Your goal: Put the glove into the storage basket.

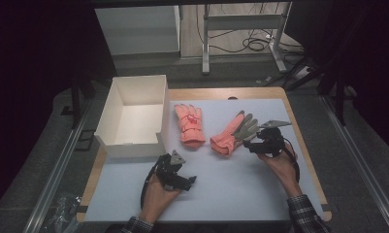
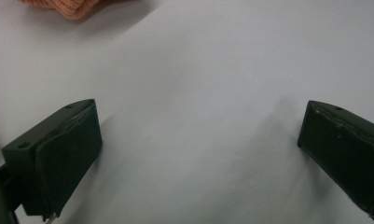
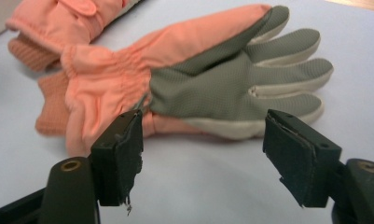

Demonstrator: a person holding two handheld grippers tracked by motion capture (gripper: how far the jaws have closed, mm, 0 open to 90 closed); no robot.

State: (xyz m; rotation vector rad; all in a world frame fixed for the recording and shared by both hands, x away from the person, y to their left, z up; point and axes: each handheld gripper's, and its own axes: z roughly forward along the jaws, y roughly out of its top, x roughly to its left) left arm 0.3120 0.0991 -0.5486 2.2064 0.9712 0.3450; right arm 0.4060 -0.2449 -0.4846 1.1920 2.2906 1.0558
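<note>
Two coral gloves are lying on the desk [image 1: 240, 194] right of the white box [image 1: 134, 114]; the right glove [image 1: 233, 133] is lying palm up, just ahead of the right tool [image 3: 203, 154], whose jaws are standing apart and empty. A sound grasp probably calls for closing low over the glove's near edge. The left tool [image 2: 198, 154], also spread and empty, is hovering over bare desk nearer the person, pointing toward the left glove [image 1: 189, 125].

No text, label, brand, number or sign can be read on anything here.
</note>
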